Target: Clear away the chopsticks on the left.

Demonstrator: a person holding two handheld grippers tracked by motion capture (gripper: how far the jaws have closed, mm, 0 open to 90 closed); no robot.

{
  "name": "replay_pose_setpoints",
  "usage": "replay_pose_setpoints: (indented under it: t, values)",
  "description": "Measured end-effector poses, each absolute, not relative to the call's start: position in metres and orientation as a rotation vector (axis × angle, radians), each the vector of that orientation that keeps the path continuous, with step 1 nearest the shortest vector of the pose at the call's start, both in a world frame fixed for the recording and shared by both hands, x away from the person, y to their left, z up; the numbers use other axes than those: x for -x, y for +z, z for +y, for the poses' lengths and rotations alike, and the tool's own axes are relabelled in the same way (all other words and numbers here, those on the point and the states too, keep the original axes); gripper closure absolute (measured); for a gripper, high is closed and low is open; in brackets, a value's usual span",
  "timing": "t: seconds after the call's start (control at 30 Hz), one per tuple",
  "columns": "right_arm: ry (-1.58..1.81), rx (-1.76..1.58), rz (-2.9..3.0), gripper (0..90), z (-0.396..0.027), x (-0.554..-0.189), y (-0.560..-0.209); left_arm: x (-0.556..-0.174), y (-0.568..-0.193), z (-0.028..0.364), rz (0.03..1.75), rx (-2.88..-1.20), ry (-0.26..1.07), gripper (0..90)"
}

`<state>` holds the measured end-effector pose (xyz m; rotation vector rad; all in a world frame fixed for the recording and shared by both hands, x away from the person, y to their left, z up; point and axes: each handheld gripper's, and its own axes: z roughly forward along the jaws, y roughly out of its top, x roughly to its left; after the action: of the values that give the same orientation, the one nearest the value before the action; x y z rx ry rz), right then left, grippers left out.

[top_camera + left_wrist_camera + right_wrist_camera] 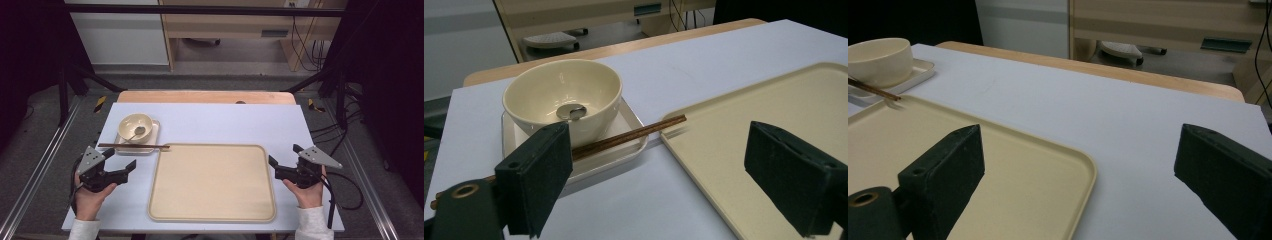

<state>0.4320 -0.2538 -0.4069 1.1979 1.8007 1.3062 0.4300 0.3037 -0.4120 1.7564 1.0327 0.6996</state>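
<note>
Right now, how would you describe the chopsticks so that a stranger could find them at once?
Start at the large beige tray in the middle of the table, then look just past its far left corner. There a cream bowl stands on a small square dish. The chopsticks are the dark brown sticks lying across the dish's near edge, their tips reaching the tray's rim.

A bowl (135, 125) sits on a small plate (151, 131) left-behind the big tray (212, 182), chopsticks (134, 146) across the plate's front edge.

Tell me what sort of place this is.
Probably a lab or office workspace set up for recording: a table inside a black frame, loose cables on the floor, and a wooden desk behind.
</note>
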Motion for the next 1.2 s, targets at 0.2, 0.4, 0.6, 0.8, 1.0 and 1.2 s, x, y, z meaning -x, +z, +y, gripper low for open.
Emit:
replay_pose_setpoints:
  t: [0.2, 0.4, 0.6, 0.8, 1.0, 1.2]
  values:
    - [1.308, -1.201, 1.795, 6.6, -0.254, -0.431, -0.406, -0.434, -0.416, 0.309, 1.032, -1.777, 0.687, 12.5]
    - [1.29, -1.199, 1.806, 6.6, -0.252, -0.432, -0.408, -0.441, -0.419, 0.317, 1.03, -1.821, 0.673, 14.8]
    - [1.285, -1.195, 1.816, 6.9, -0.25, -0.433, -0.408, -0.451, -0.429, 0.322, 1.065, -1.904, 0.689, 16.0]
    - [1.285, -1.187, 1.827, 7.3, -0.246, -0.434, -0.409, -0.461, -0.434, 0.323, 1.073, -1.944, 0.692, 17.4]
    - [1.276, -1.187, 1.833, 8.0, -0.246, -0.434, -0.41, -0.476, -0.438, 0.322, 1.081, -1.974, 0.695, 19.1]
    - [1.285, -1.184, 1.835, 8.8, -0.245, -0.435, -0.41, -0.489, -0.446, 0.326, 1.098, -1.995, 0.688, 22.6]
